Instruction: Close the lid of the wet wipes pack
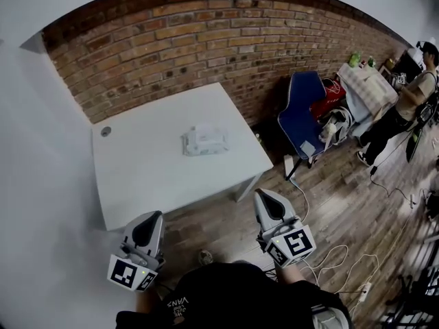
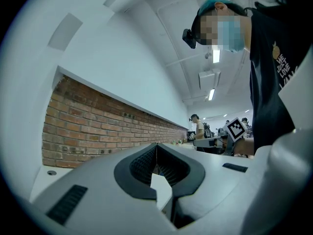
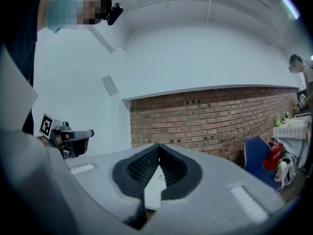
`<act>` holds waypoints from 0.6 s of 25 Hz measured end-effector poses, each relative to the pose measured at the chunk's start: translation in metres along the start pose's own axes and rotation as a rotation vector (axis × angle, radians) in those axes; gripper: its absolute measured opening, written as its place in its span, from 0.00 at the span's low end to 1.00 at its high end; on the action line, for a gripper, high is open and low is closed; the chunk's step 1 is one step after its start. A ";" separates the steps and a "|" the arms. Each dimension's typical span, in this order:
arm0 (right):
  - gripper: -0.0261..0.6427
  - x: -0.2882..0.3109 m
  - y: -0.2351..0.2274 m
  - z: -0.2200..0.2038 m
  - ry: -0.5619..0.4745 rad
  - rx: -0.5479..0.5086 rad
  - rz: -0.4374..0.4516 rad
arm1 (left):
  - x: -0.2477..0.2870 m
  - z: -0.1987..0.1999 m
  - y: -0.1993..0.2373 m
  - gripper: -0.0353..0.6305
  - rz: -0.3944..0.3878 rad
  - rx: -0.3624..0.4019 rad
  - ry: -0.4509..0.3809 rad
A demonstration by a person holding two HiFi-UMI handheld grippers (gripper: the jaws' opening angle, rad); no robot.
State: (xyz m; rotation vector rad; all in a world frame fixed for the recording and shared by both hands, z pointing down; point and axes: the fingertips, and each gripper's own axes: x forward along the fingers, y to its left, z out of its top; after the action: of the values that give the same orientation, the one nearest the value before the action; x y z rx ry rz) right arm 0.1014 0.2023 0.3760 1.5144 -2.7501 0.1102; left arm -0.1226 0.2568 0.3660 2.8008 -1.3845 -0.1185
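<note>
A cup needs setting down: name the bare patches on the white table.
The table is bare all round the wet wipes pack, widest on its left, up to the round cap at the corner. Crowded: the floor by the blue chair.

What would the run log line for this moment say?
left hand-held gripper: shut, empty | right hand-held gripper: shut, empty | wet wipes pack: on table, untouched

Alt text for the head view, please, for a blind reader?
A white wet wipes pack lies on a square white table by a brick wall. The grey left gripper and right gripper, both shut, point toward it.
</note>
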 end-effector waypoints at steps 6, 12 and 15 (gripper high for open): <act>0.04 0.022 0.007 -0.008 0.036 -0.012 -0.019 | 0.005 -0.005 0.036 0.05 -0.016 0.009 -0.018; 0.04 0.039 0.001 -0.009 0.045 -0.013 -0.034 | 0.019 -0.012 0.049 0.05 -0.042 0.000 -0.029; 0.04 0.053 -0.002 -0.009 0.040 -0.011 -0.033 | 0.026 -0.013 0.058 0.05 -0.047 0.003 -0.028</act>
State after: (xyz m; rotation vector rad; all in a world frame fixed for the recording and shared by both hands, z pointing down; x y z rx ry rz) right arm 0.0750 0.1572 0.3872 1.5361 -2.6895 0.1238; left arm -0.1517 0.2006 0.3804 2.8461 -1.3251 -0.1578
